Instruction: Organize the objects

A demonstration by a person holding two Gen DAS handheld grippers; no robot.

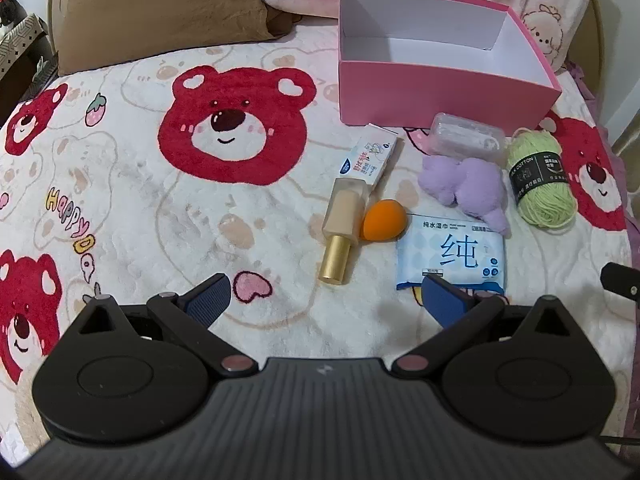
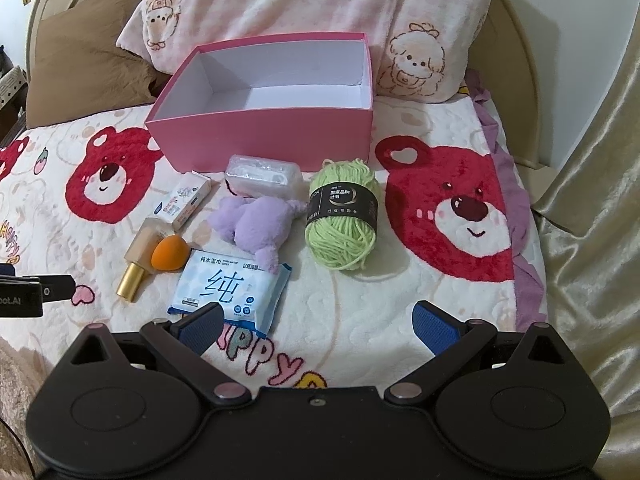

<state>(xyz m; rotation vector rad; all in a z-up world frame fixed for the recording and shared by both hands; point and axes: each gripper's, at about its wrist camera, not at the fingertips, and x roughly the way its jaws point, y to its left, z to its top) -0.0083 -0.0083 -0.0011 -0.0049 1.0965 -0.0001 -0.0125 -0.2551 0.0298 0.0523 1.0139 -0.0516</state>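
Pink box (image 2: 260, 136) empty at back, items (yarn (image 2: 342, 220), wipes pack (image 2: 232, 288), etc.) loose on blanket (image 2: 380, 300) just in front; L gripper (image 1: 324, 300) & R gripper (image 2: 316, 322) both wide apart, holding nothing — prob. pre-first-pick, next: drop onto nearest item, clamp.

I see my left gripper (image 1: 324, 300) with a black ribbed body, two round black discs, black link arms with pinkish metal pivots, and blue textured pads (image 1: 210, 300). My right gripper (image 2: 320, 326) looks the same, with one small screw in the middle.
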